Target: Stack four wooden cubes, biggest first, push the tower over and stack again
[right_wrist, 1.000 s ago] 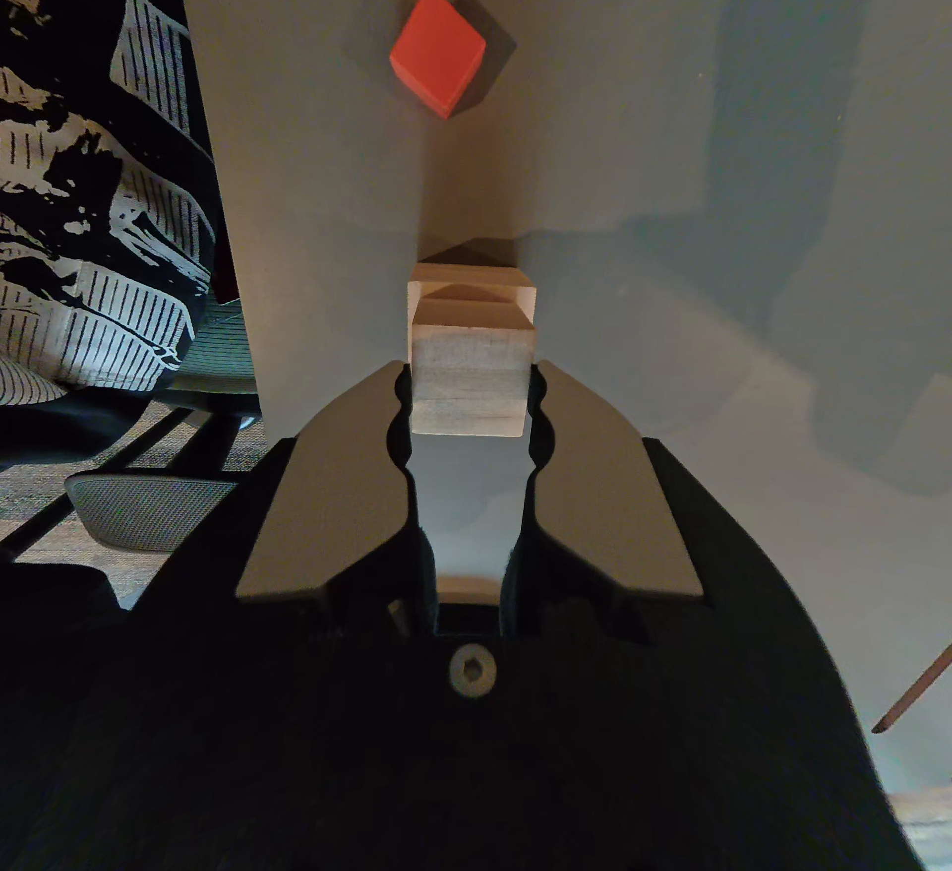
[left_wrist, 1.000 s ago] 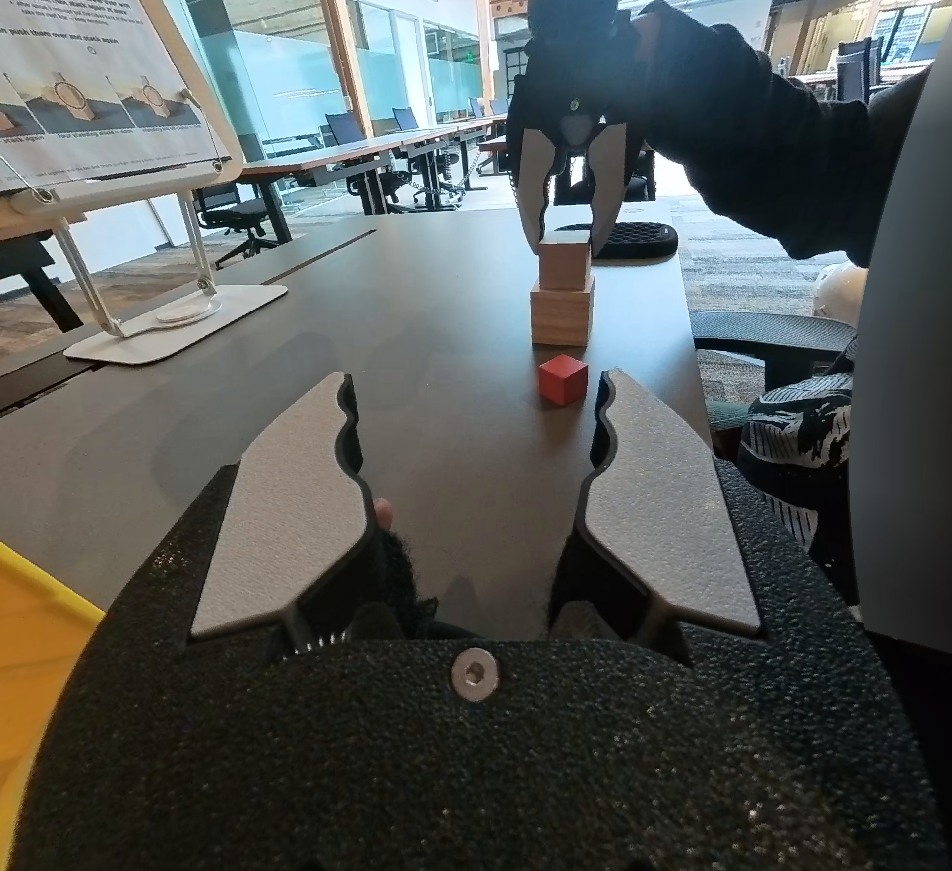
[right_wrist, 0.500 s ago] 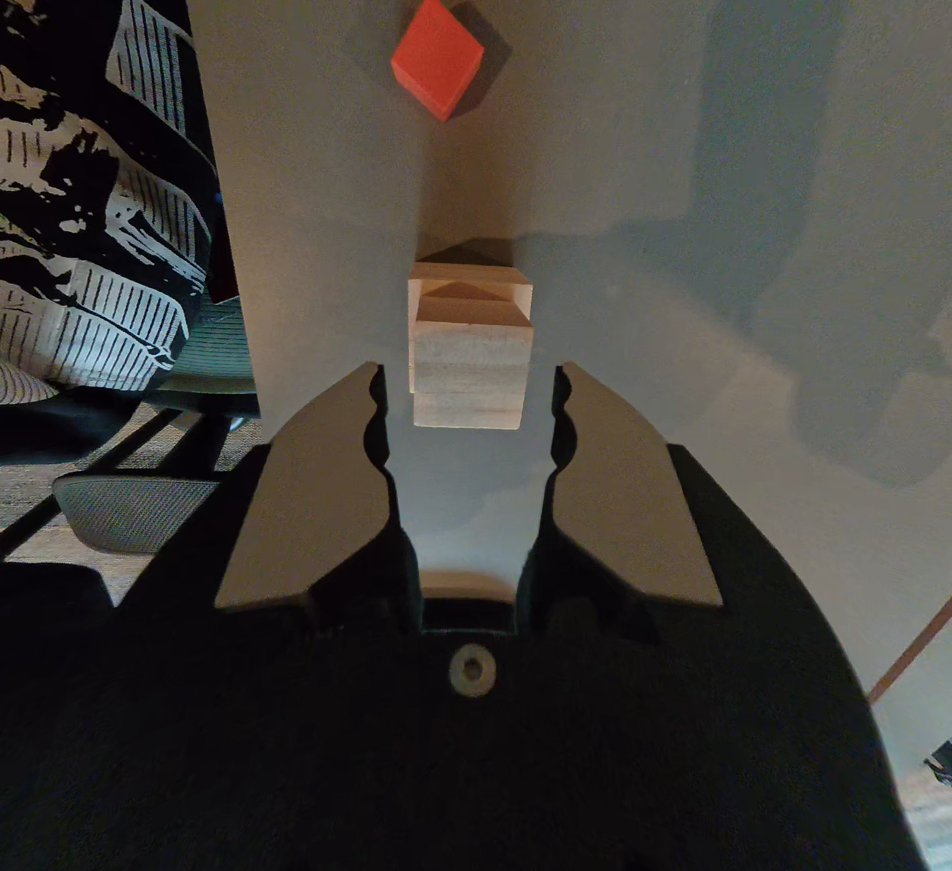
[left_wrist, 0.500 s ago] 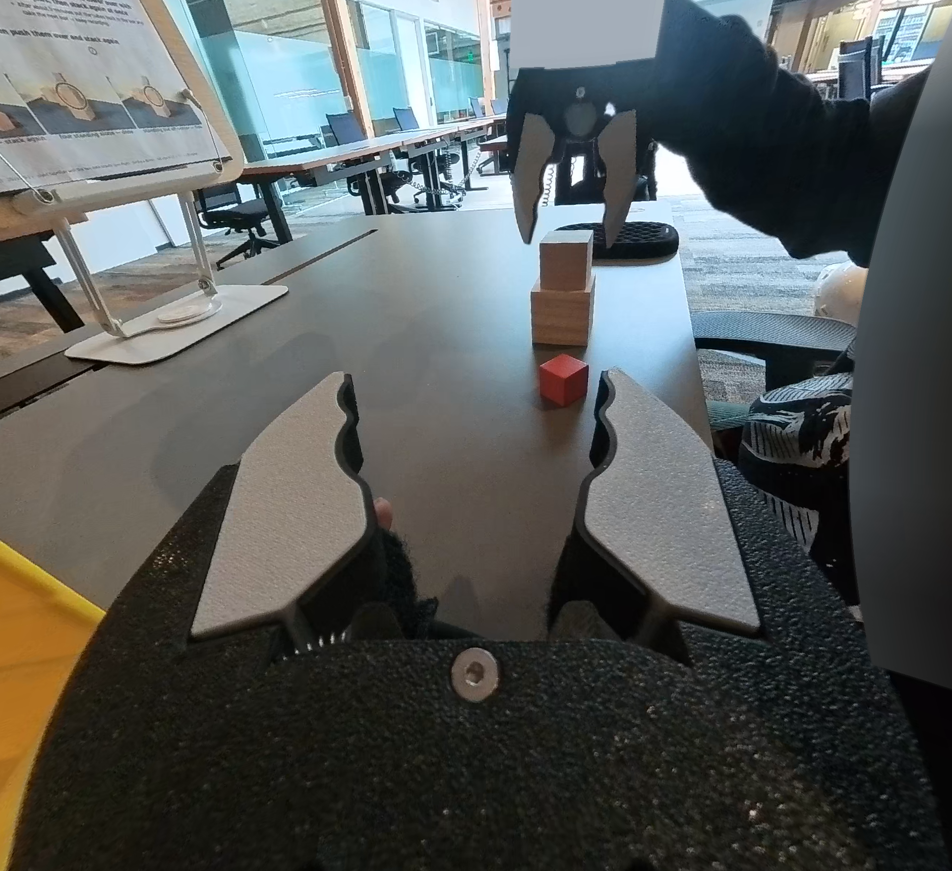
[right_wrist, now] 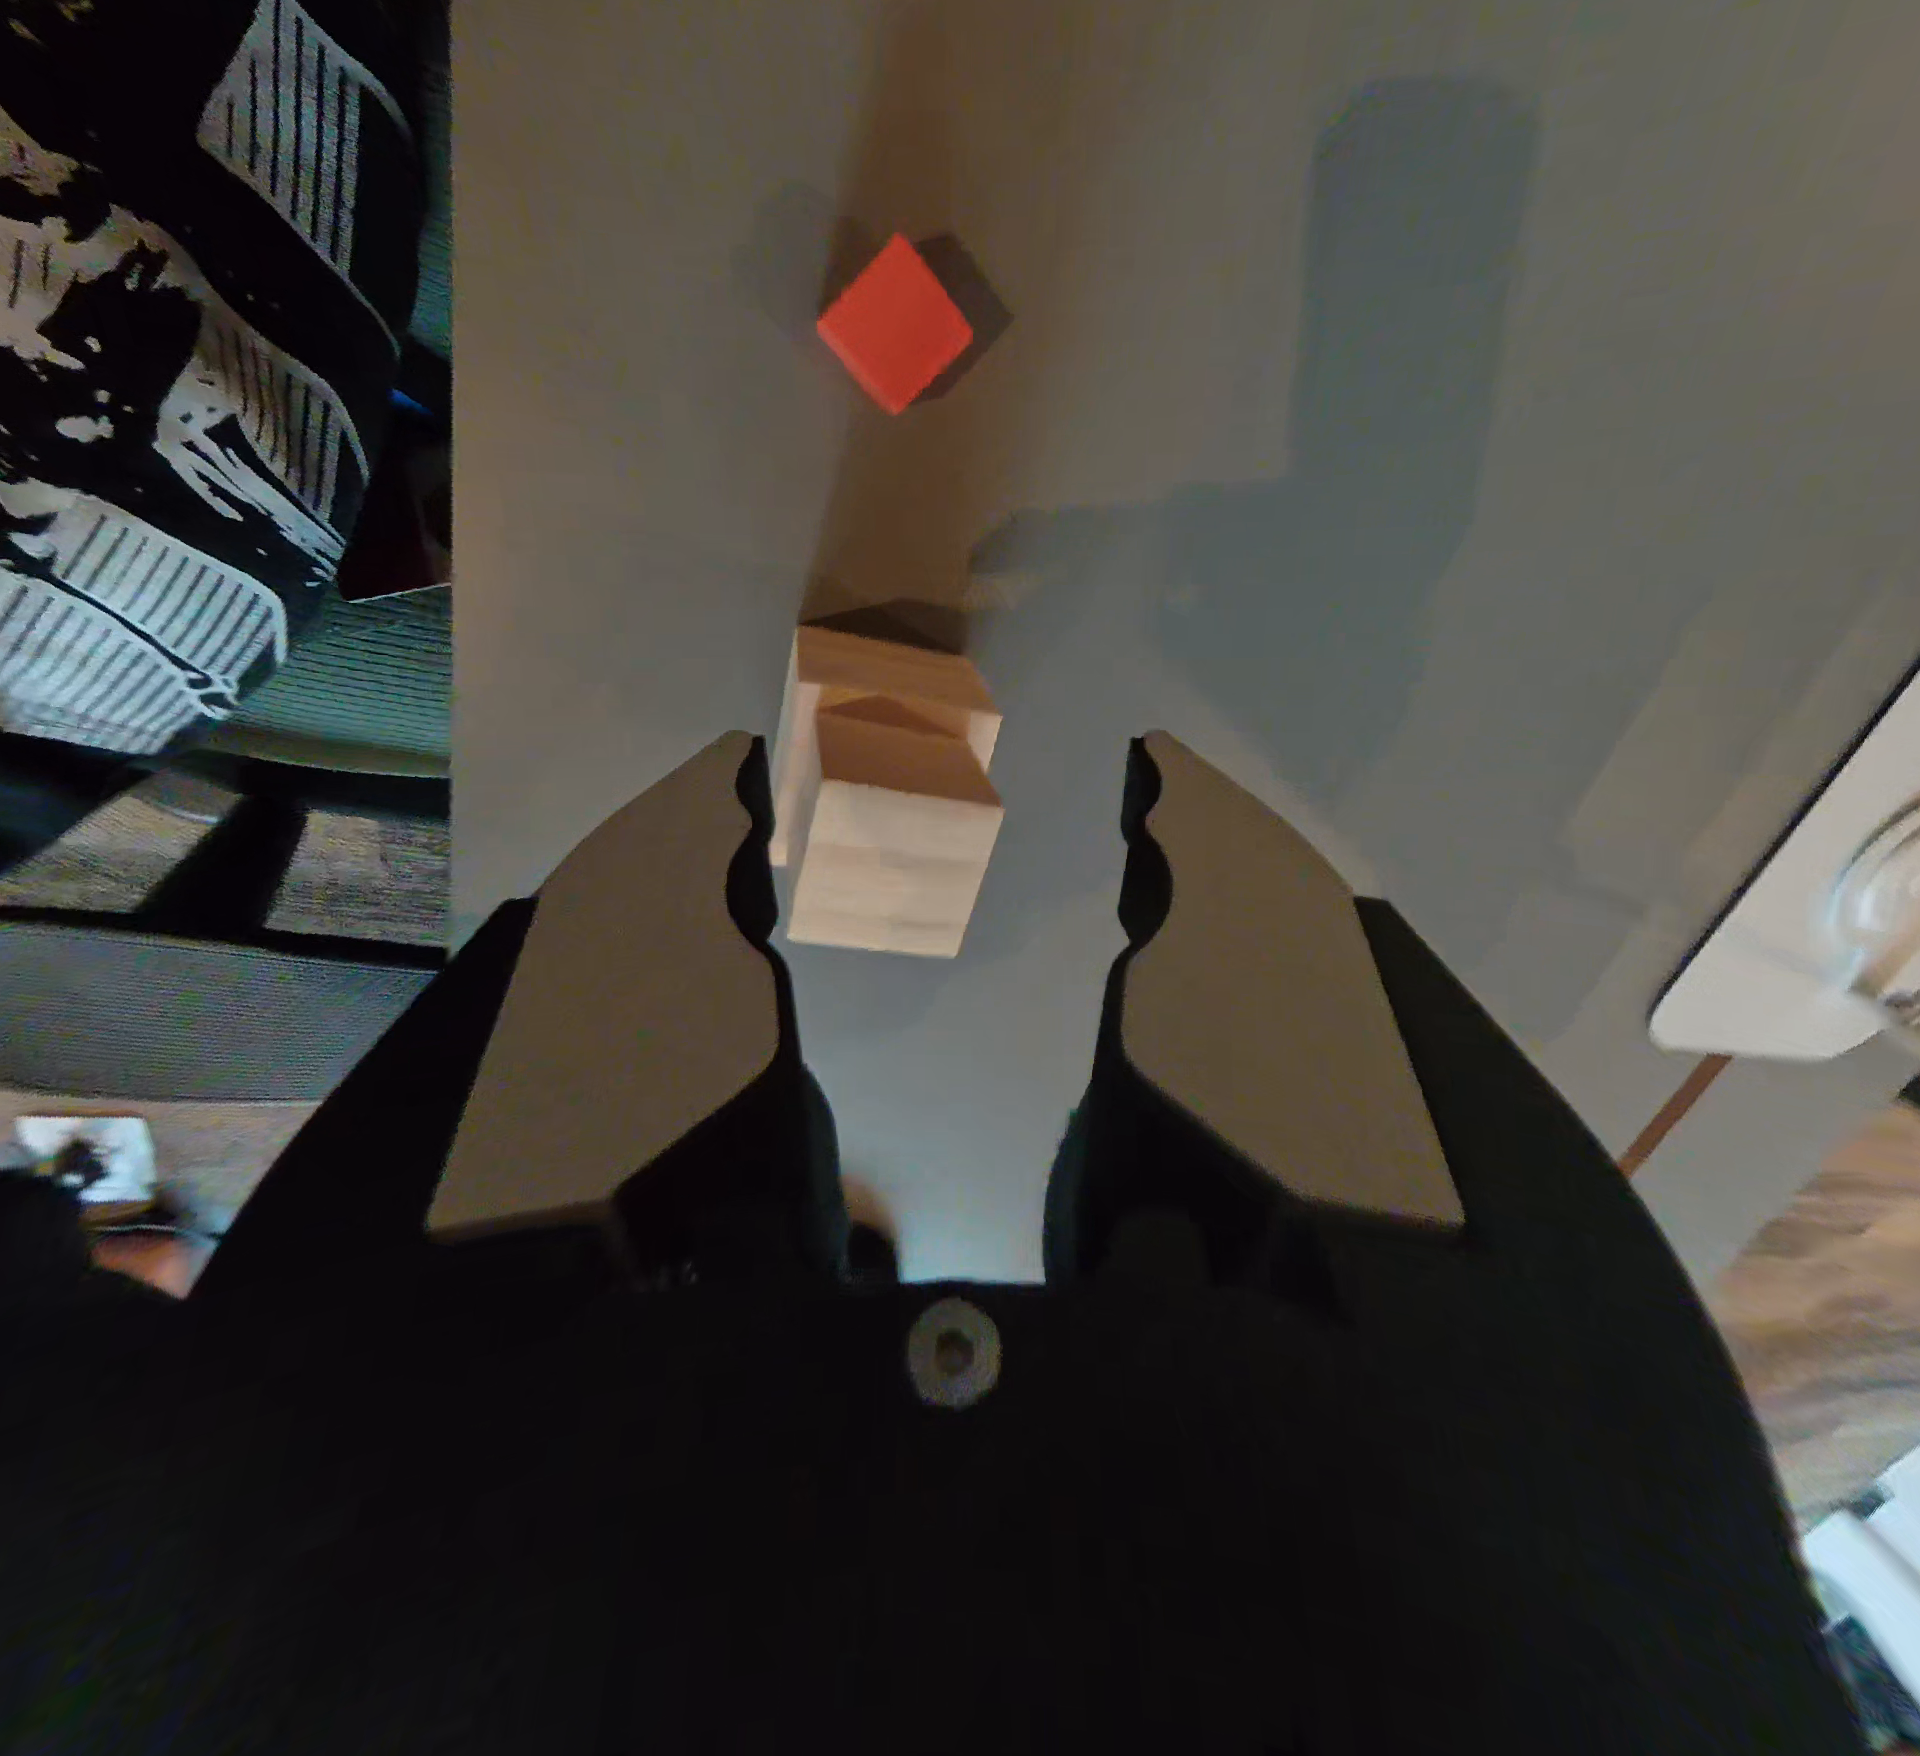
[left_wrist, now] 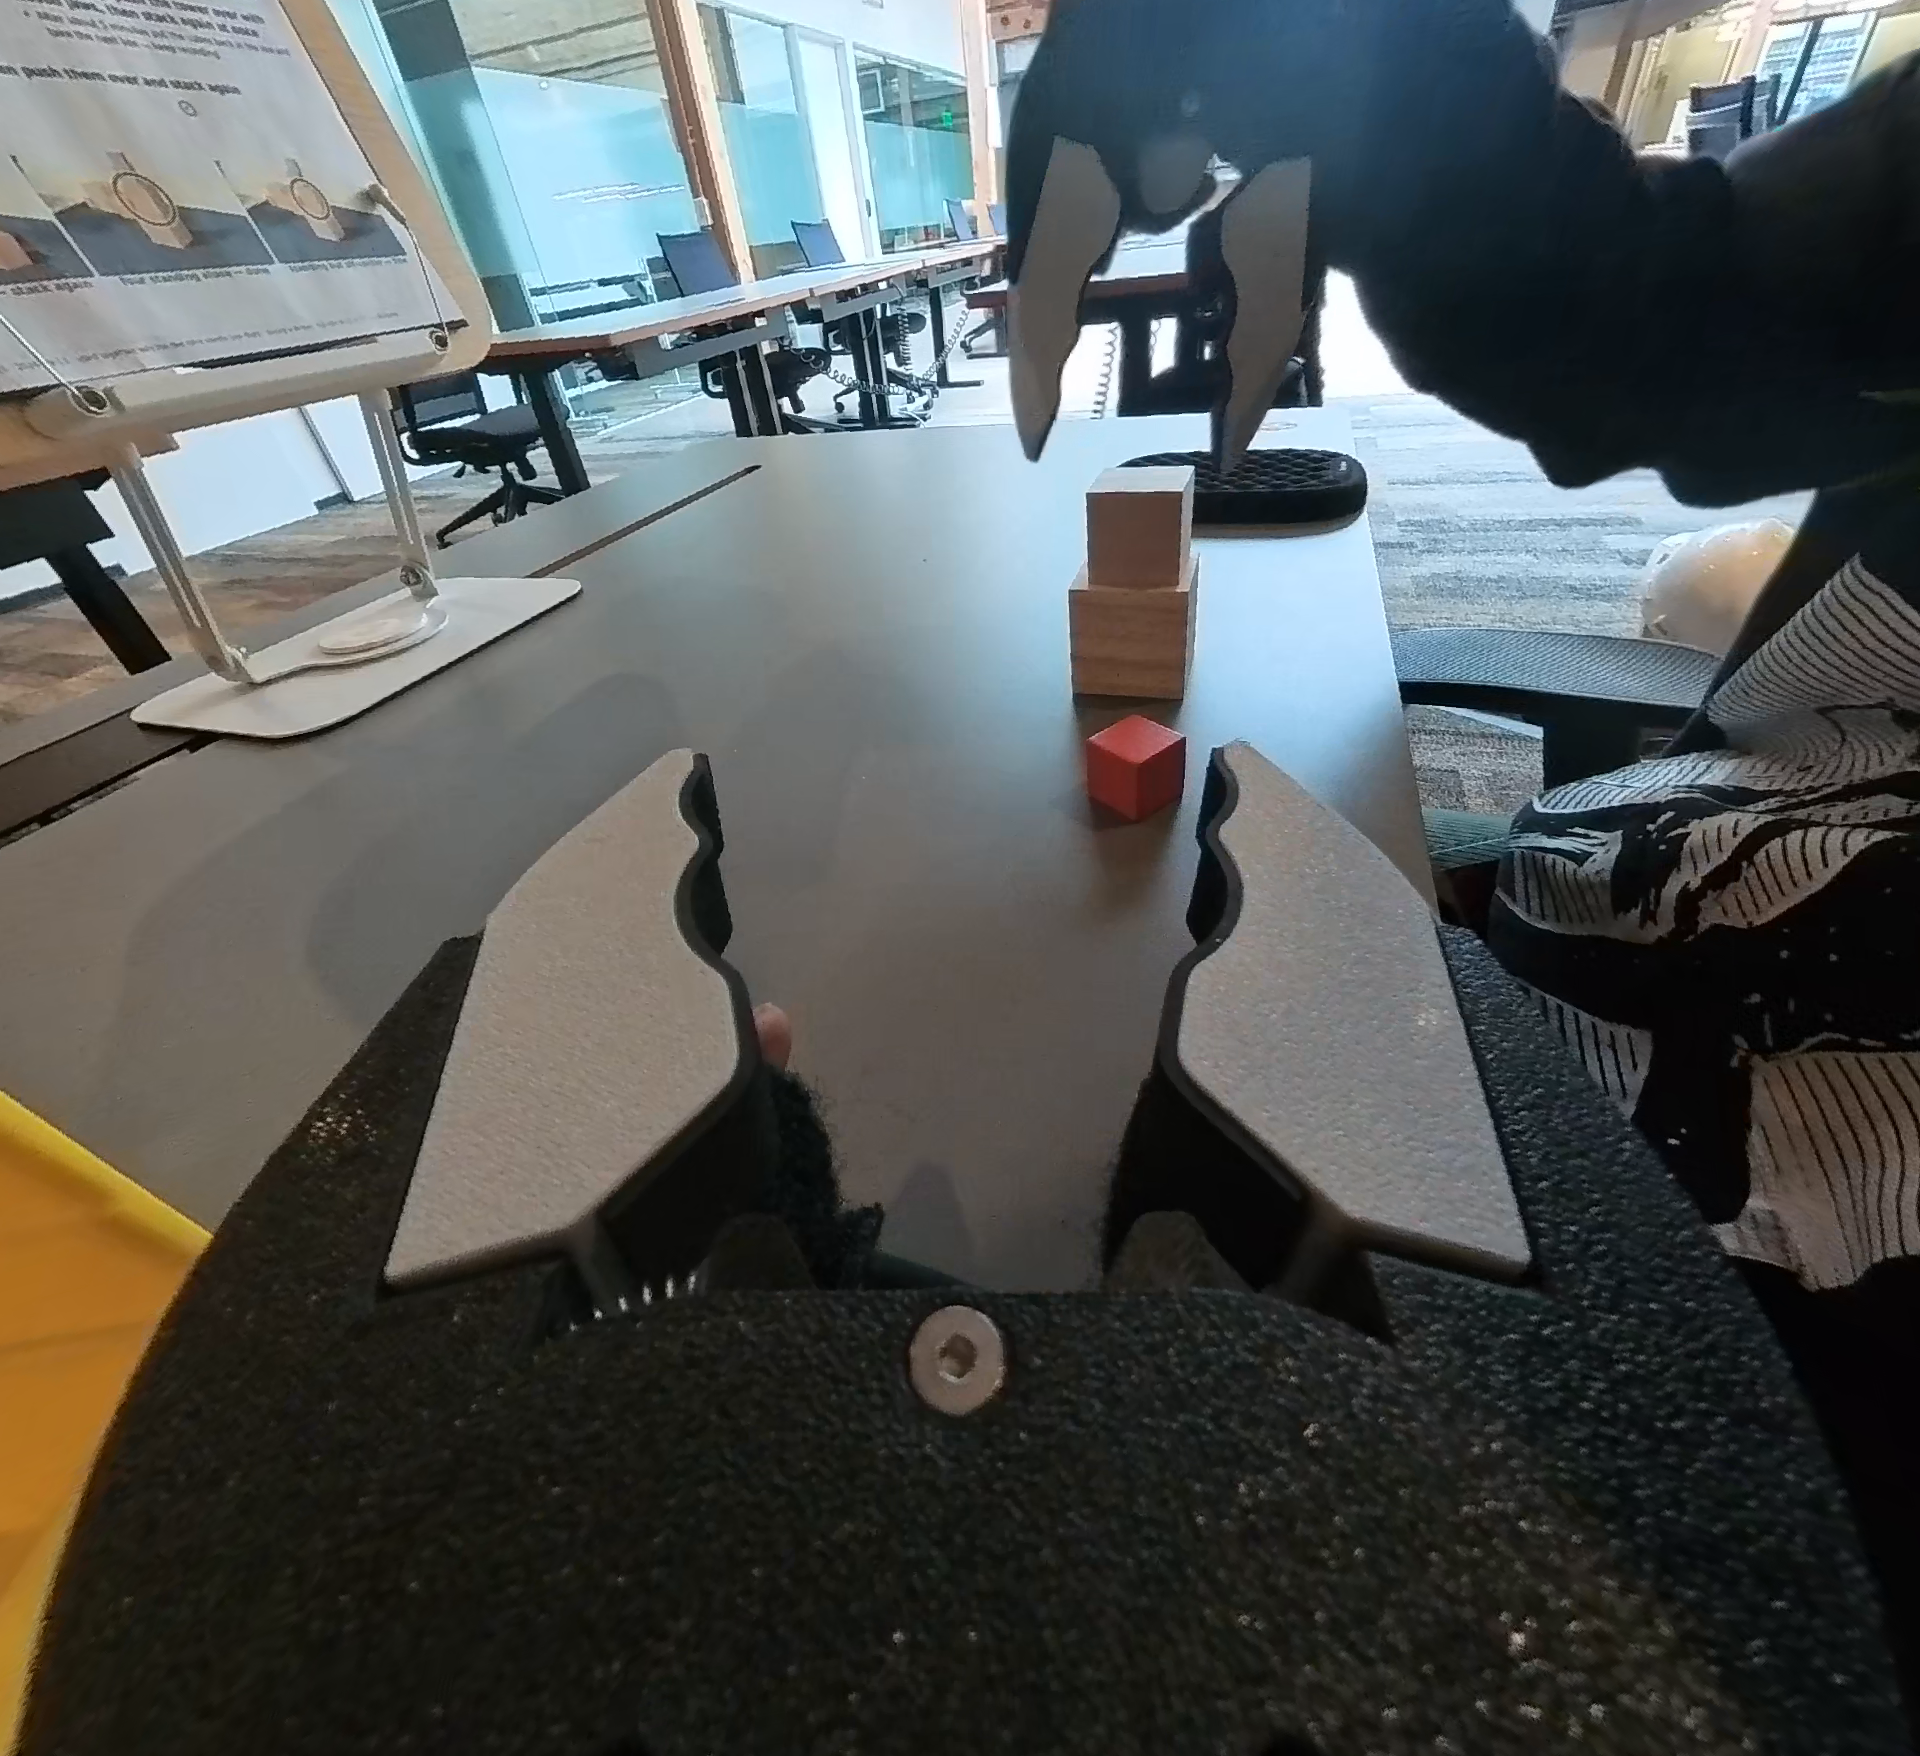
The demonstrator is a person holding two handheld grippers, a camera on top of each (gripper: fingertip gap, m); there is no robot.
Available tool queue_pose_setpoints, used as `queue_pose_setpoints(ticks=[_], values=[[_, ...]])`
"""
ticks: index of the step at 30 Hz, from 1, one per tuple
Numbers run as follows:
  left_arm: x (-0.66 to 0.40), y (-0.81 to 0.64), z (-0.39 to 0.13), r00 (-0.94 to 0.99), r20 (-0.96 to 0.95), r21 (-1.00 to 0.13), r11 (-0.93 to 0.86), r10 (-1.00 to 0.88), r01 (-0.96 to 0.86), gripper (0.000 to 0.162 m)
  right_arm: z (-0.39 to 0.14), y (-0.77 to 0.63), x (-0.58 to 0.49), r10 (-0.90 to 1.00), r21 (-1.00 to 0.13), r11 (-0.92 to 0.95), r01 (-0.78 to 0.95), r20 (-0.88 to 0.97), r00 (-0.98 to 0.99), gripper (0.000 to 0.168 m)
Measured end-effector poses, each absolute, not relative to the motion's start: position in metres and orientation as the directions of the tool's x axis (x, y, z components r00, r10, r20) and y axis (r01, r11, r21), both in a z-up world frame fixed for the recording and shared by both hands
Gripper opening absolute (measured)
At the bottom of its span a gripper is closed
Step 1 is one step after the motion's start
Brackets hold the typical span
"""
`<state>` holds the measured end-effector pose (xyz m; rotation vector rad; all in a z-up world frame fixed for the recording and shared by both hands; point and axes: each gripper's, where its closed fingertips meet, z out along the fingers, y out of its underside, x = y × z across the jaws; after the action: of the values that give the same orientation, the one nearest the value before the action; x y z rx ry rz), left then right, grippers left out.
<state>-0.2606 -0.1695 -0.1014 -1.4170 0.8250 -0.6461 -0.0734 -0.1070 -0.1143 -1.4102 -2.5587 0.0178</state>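
A smaller plain wooden cube (left_wrist: 1140,527) sits squarely on a larger plain wooden cube (left_wrist: 1132,641) on the dark table (left_wrist: 623,771), and a small red cube (left_wrist: 1136,766) lies alone just in front of that larger cube, turned corner-on. Above the stack the right gripper (left_wrist: 1132,449) hangs with its jaws spread wide and empty, clear of the top cube. The left gripper (left_wrist: 956,802) rests well short of the stack, likewise wide open and holding nothing, with a white document stand (left_wrist: 343,657) off to the stack's left and a black mesh pad (left_wrist: 1278,485) just behind it.
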Motion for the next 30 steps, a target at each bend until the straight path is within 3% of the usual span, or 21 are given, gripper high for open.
queue_pose_setpoints(ticks=[8,14,30], values=[[-0.261,-0.169,-0.101,0.580,-0.103,-0.994,0.068,-0.808,-0.082,0.087,-0.126,-0.133,-0.125,0.550,-0.133,0.834,0.535,0.136,-0.824,0.061],[-0.261,-0.169,-0.101,0.579,-0.103,-0.994,0.067,-0.809,-0.083,0.087,-0.153,-0.147,-0.134,0.349,-0.188,0.922,0.337,0.031,-0.937,0.048],[-0.260,-0.170,-0.101,0.577,-0.117,-0.993,0.077,-0.808,-0.093,0.088,-0.196,-0.134,-0.128,0.253,-0.127,0.960,0.249,0.012,-0.967,0.026]])
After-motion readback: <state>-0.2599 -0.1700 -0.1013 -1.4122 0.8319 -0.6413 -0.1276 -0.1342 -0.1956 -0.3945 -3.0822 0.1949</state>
